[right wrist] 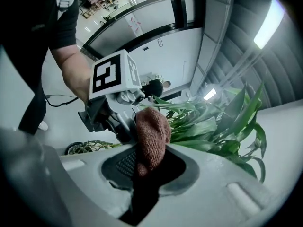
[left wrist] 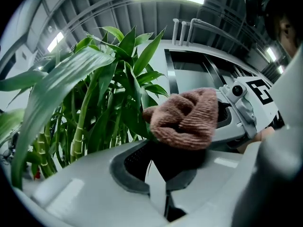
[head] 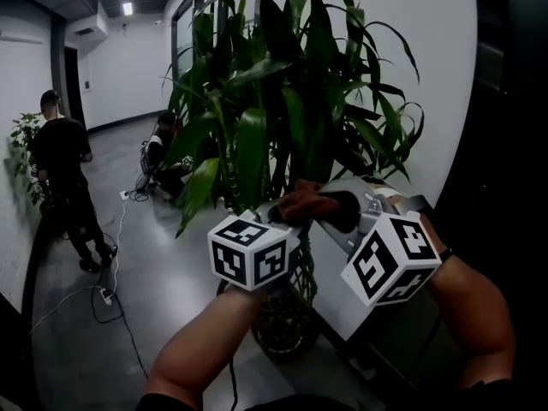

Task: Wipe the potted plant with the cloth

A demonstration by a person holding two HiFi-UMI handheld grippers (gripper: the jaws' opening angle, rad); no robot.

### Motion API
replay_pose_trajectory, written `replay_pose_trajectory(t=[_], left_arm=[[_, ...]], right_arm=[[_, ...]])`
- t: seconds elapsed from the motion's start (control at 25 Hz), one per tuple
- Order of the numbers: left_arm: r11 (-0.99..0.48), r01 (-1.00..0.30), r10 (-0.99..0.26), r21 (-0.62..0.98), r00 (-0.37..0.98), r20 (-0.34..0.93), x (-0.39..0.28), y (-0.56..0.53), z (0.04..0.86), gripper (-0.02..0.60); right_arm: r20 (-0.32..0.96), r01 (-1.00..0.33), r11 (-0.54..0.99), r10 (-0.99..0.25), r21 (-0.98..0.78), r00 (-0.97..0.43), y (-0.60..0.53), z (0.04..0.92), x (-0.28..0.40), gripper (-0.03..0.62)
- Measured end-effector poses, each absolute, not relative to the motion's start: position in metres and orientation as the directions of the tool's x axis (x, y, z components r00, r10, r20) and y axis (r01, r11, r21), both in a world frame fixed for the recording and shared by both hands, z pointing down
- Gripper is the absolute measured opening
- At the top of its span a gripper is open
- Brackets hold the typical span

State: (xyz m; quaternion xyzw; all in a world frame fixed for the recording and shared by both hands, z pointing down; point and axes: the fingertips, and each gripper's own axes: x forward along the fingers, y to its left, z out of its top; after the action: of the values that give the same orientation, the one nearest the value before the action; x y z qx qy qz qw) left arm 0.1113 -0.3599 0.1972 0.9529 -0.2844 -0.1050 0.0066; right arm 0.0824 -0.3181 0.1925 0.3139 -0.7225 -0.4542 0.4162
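Currently, cloth (right wrist: pixel 151 131): brown, bunched, pinched upright between the jaws of the right gripper (right wrist: pixel 149 170); mid-frame in the head view, low against the foliage.
Left gripper (left wrist: pixel 163 176): jaws pressed together, just beside the cloth; thin pale strip at the seam, possibly a leaf blade, not certain.
Potted plant (head: pixel 282 101): fills the centre and top of the head view; pot (head: pixel 282 328) at lower centre, on the floor (head: pixel 128 229).
Done: cloth raised to leaf level, at or near the tip of a broad drooping leaf (head: pixel 250 157); no telling wiped leaves from unwiped ones.
Left: probably most of the wiping, judging by the many long blades higher up and toward the right of the frame.
Edges: white wall (head: pixel 445 75) close behind the plant at right, so little room on that side; dense stems in the middle, awkward to reach past.
Gap between grippers: very small, marker cubes side by side at lower centre.
Open room: bare floor at the left of the frame, crossed by loose cables (head: pixel 107 298).
Bystanders: standing person (head: pixel 64 169) at far left and crouching person (head: pixel 163 148) behind the plant, both well apart from the grippers.
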Motion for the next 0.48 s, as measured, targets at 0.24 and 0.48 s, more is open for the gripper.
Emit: replay_pose_trajectory(t=[0.24,0.48], left_arm=[[-0.828,-0.557,-0.558,0.067,0.806,-0.199,0.108,-0.361,0.197,0.023],[-0.819,-0.57,-0.57,0.06,0.799,-0.191,0.108,-0.361,0.199,0.023]], right_arm=[[0.255,-0.08,0.349,-0.806,0.934,-0.533,-0.272,0.168,0.079,0.066],[-0.077,-0.244,0.066,-0.842,0.968,-0.533,-0.265,0.051,0.092,0.066]])
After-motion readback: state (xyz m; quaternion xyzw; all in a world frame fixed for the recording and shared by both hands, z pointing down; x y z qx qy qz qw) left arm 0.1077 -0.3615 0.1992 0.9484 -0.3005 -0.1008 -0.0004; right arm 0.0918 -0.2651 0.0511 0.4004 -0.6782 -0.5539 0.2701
